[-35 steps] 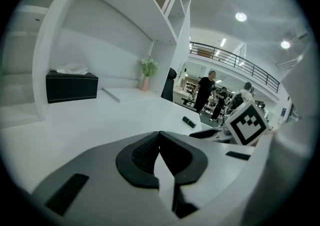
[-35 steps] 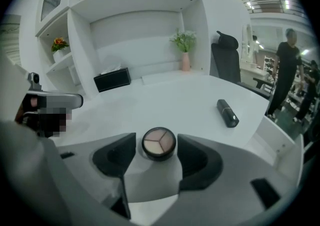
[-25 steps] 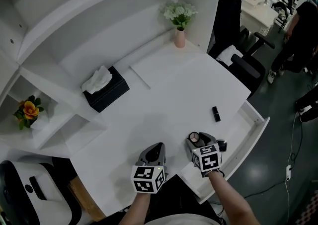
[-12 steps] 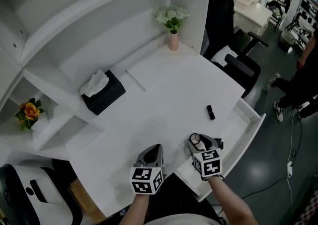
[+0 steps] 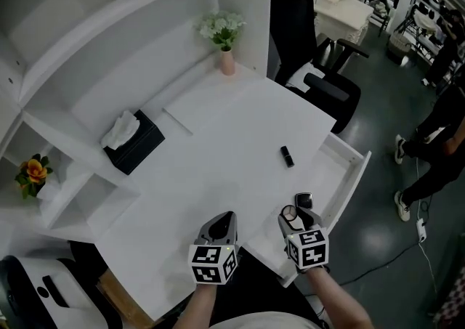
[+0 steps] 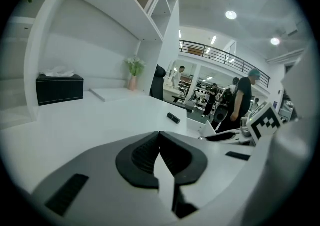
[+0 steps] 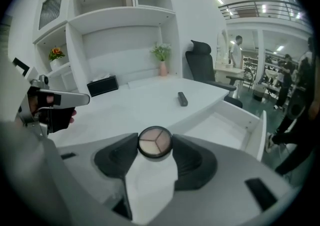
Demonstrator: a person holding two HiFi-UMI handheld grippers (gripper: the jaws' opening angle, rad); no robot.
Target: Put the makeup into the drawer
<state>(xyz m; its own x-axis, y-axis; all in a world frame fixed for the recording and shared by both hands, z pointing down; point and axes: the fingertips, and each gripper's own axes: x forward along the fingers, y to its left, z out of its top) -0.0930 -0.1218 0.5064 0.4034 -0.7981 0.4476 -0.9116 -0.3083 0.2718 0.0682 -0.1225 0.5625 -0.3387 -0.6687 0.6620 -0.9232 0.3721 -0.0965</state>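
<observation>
A round compact (image 7: 155,141) with three powder shades sits pinched between the pads of my right gripper (image 7: 155,145). Those jaws have just been closing on it. In the head view the right gripper (image 5: 294,213) hangs at the desk's near right corner, beside the open white drawer (image 5: 354,177). A black lipstick tube (image 5: 287,156) lies on the desk near the drawer and also shows as the tube (image 7: 182,99) ahead of the compact. My left gripper (image 5: 225,217) hovers over the desk's near edge. Its pads (image 6: 150,151) are shut together on nothing.
A black tissue box (image 5: 132,143) stands at the back left of the white desk (image 5: 218,153). A pink vase of white flowers (image 5: 226,57) is at the back. A black office chair (image 5: 309,44) stands beyond the desk. A person (image 5: 443,131) stands at the right.
My right gripper has carried the compact to the right, toward the drawer's near end. The left gripper has drifted a little the same way. The head view has swung right.
</observation>
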